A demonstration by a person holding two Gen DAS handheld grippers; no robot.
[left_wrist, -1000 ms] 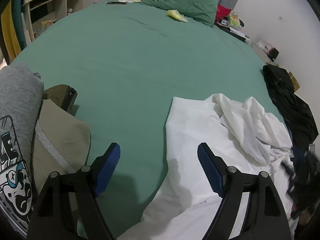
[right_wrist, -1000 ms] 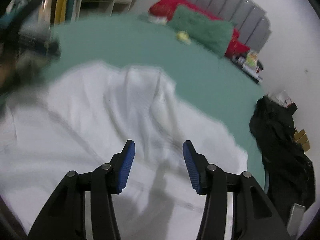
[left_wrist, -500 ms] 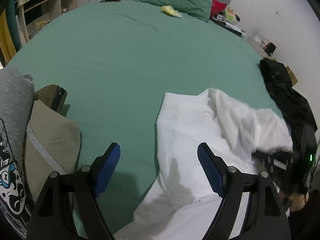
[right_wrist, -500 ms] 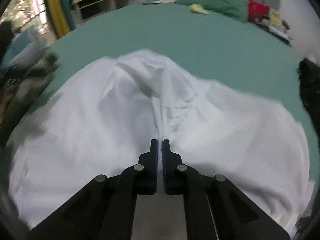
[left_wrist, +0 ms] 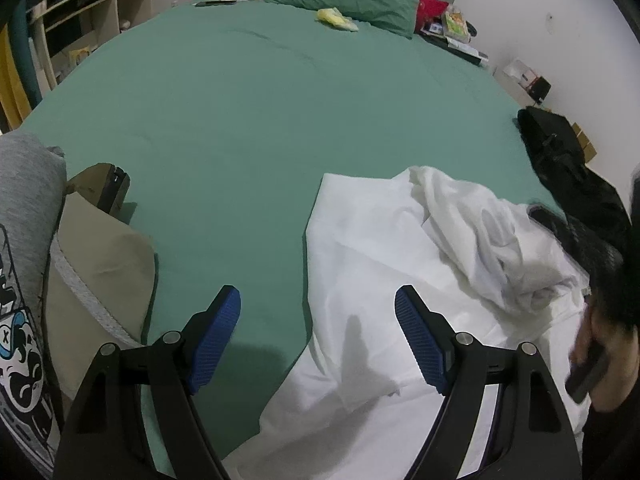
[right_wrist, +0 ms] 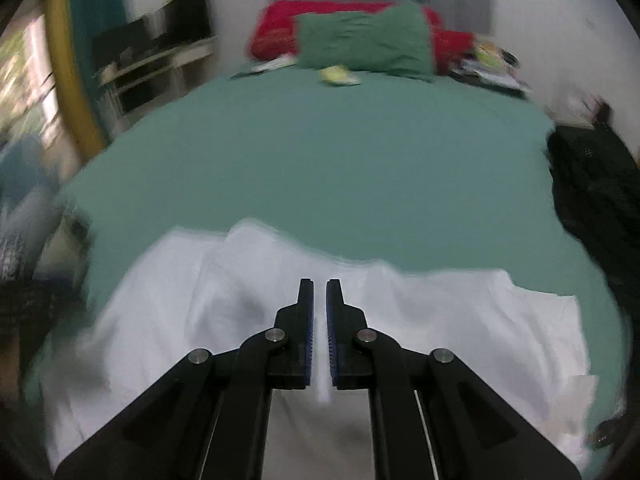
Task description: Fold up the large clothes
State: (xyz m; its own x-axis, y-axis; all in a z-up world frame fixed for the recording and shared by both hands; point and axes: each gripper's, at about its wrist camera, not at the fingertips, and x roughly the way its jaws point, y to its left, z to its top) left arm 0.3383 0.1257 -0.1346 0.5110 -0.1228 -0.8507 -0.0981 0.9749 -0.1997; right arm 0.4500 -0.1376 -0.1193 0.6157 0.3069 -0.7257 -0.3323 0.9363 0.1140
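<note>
Right wrist: white garment (right_wrist: 460, 320) edge mid-bed (right_wrist: 340, 168).

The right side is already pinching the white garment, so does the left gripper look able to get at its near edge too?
Probably yes: the left gripper is open, the white garment's edge lies between its fingers, and nothing covers it.

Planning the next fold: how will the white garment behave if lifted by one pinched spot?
Likely floppy: the white garment lies crumpled in soft folds on the bed. It probably drapes and bunches around the right gripper, which is shut on a thin ridge of it. It looks thin, so probably light.
</note>
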